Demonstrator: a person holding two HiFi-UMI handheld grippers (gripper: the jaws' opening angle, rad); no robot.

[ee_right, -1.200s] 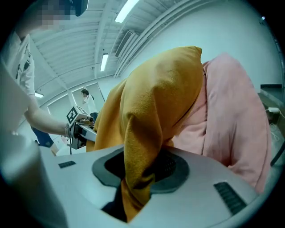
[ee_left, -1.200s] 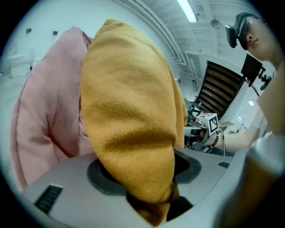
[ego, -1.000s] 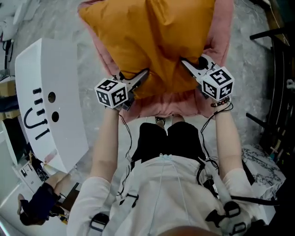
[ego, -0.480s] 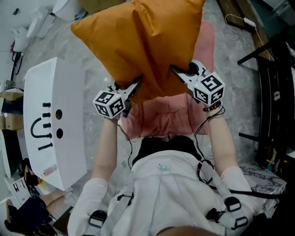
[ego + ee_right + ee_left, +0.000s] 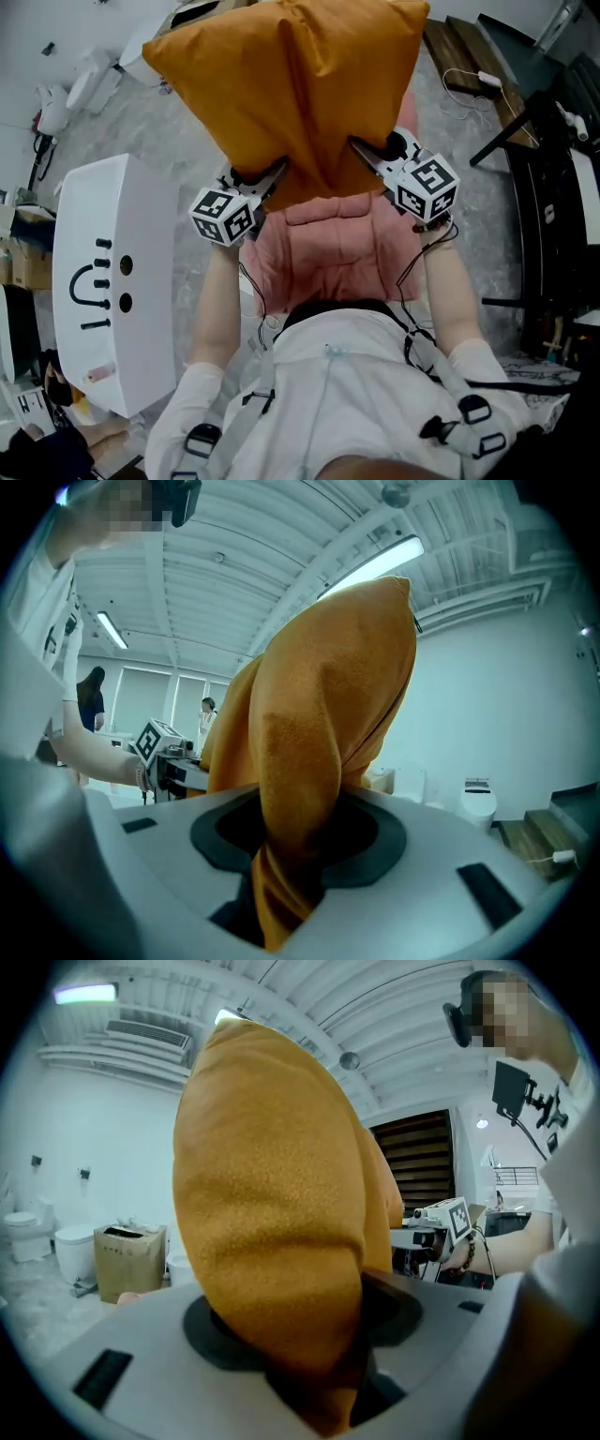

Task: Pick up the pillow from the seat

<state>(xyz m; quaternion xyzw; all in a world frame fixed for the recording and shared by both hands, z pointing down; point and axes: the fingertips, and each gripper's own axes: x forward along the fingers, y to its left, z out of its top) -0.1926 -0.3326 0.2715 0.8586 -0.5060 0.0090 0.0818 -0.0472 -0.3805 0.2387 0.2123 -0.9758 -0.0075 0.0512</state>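
Note:
An orange pillow [image 5: 291, 84] hangs in the air above the pink padded seat [image 5: 328, 253], clear of it. My left gripper [image 5: 272, 178] is shut on the pillow's lower left corner, my right gripper [image 5: 361, 150] on its lower right corner. The right jaws have just been opening slightly, with the fabric still pinched between them. In the left gripper view the pillow [image 5: 272, 1194] fills the middle, bunched between the left gripper's [image 5: 319, 1335] jaws. The right gripper view shows a fold of the pillow [image 5: 328, 714] squeezed in the right gripper [image 5: 291, 855]. Both point roughly level.
A white tub-shaped unit [image 5: 112, 281] stands left of the seat. Dark frames [image 5: 553, 216] and a wooden bench [image 5: 469, 56] are at the right. A cardboard box [image 5: 129, 1260] and a toilet [image 5: 476, 799] stand by the far walls. People stand in the background.
Both grippers have risen together with the pillow, lifting it off the pink seat. The seat cushion, mostly covered a second ago, now shows below the pillow.

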